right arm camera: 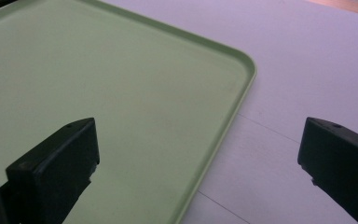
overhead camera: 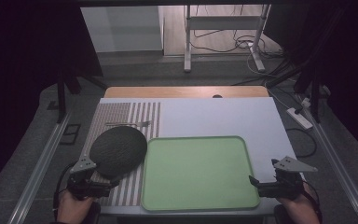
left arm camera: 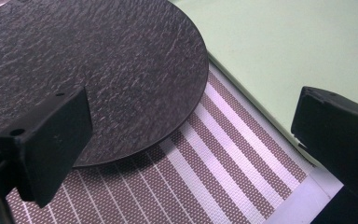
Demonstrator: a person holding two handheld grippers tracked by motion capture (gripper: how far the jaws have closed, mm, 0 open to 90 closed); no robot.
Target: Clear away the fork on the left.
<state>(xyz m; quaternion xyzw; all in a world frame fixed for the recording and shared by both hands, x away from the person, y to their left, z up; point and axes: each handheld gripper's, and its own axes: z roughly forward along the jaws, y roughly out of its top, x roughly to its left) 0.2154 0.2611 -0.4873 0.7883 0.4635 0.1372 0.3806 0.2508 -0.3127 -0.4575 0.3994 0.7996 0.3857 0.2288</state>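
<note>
My left gripper (left arm camera: pixel 191 140): jaws wide apart, holding nothing — the dark plate (left arm camera: pixel 88 70) lies just ahead on the striped mat (left arm camera: pixel 223 172).
My right gripper (right arm camera: pixel 200 168): gaping, empty — straddling the green tray (right arm camera: pixel 98 84) rim.

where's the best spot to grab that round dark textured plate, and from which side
Probably its thin near rim, reached low from the person's side. The round dark textured plate lies flat on the brown-and-white striped placemat, its far-right edge by the light green tray. The left gripper hovers open at that near rim, so one jaw could slide under the edge.
</note>
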